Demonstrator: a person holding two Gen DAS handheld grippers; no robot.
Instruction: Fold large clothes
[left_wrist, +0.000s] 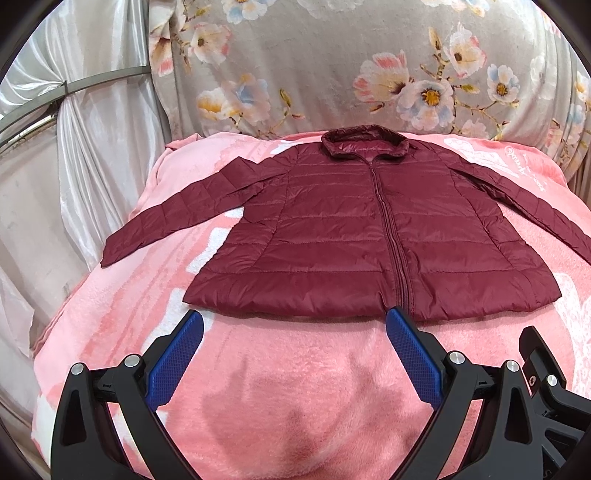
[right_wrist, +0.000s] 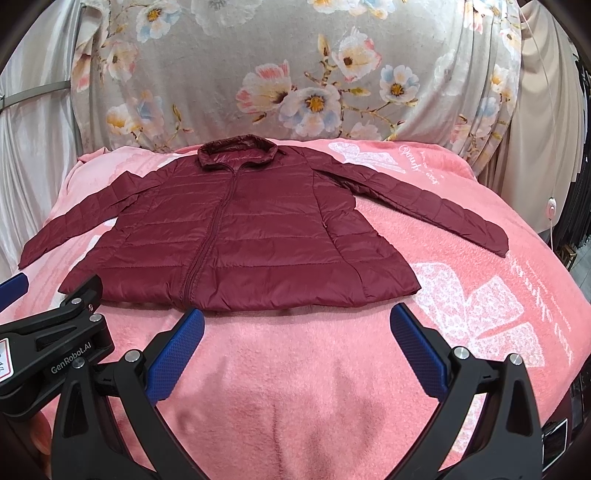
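A dark red quilted jacket (left_wrist: 351, 229) lies flat and zipped on a pink blanket (left_wrist: 280, 387), collar at the far end, both sleeves spread out to the sides. It also shows in the right wrist view (right_wrist: 240, 240). My left gripper (left_wrist: 293, 321) is open and empty, its blue fingertips just short of the jacket's hem. My right gripper (right_wrist: 297, 319) is open and empty, also just short of the hem, to the right of the left gripper. The left gripper's body (right_wrist: 55, 332) shows at the left of the right wrist view.
A grey floral cover (left_wrist: 351, 66) rises behind the pink blanket (right_wrist: 480, 295). White satin curtains (left_wrist: 74, 166) hang at the left. A white cord with a switch (right_wrist: 551, 208) hangs at the right edge. The blanket's edges drop off at both sides.
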